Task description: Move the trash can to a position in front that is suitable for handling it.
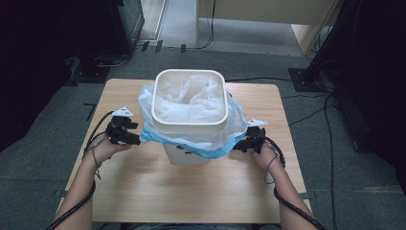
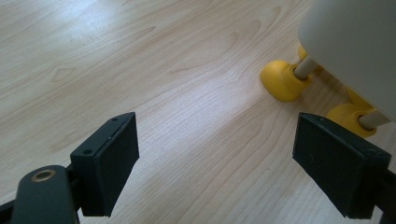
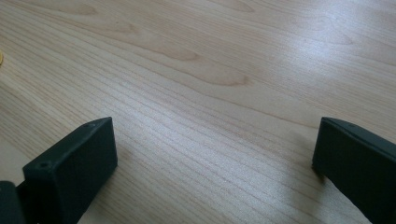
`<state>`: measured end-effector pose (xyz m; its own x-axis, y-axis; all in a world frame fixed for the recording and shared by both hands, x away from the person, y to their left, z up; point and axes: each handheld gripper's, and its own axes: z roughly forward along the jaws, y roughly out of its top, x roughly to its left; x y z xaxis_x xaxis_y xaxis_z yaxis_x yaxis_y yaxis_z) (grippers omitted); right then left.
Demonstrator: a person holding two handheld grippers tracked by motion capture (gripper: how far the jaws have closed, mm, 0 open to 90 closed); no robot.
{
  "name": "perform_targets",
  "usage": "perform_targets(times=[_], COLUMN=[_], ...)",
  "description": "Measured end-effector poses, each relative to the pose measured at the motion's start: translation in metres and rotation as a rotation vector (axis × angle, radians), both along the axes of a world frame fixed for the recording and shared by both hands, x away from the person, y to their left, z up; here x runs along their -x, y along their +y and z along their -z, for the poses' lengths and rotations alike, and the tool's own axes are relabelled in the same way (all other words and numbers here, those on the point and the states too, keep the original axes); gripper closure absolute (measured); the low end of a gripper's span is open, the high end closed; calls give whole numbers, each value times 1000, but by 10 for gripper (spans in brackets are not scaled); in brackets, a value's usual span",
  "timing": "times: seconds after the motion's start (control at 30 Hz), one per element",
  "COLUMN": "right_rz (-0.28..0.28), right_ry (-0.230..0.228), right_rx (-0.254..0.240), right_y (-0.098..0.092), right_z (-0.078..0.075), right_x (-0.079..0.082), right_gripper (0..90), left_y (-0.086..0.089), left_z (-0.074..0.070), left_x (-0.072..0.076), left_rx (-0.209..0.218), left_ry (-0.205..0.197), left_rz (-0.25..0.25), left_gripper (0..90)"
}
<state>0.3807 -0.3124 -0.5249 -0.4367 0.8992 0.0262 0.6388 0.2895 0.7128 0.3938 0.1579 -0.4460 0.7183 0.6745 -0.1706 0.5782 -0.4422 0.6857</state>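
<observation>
white plastic bin stands mid-surface, its bag folded down over the rim. left hand-held gripper at nine o'clock of the bin, jaws wide apart over bare wood; yellow feet under the bin. right hand-held gripper at three o'clock, jaws apart, possibly touching the bag's blue hem.

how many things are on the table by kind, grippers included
white bin: 1
plastic bag liner, folded over the bin's rim: 1
yellow feet under the bin, in the left gripper view: 2 seen
handheld grippers, left gripper and right gripper, both jaws apart: 2
total: 6
</observation>
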Motion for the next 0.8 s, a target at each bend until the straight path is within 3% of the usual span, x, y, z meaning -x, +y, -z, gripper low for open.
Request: perform_targets(times=[0.8], right_rz=[0], right_ry=[0], right_rx=[0], right_y=[0], right_z=[0], right_x=[0], right_gripper=[0], left_y=[1], left_z=[-25], left_x=[5], left_rx=[30], left_ry=[-16], left_rz=[13], left_gripper=[141])
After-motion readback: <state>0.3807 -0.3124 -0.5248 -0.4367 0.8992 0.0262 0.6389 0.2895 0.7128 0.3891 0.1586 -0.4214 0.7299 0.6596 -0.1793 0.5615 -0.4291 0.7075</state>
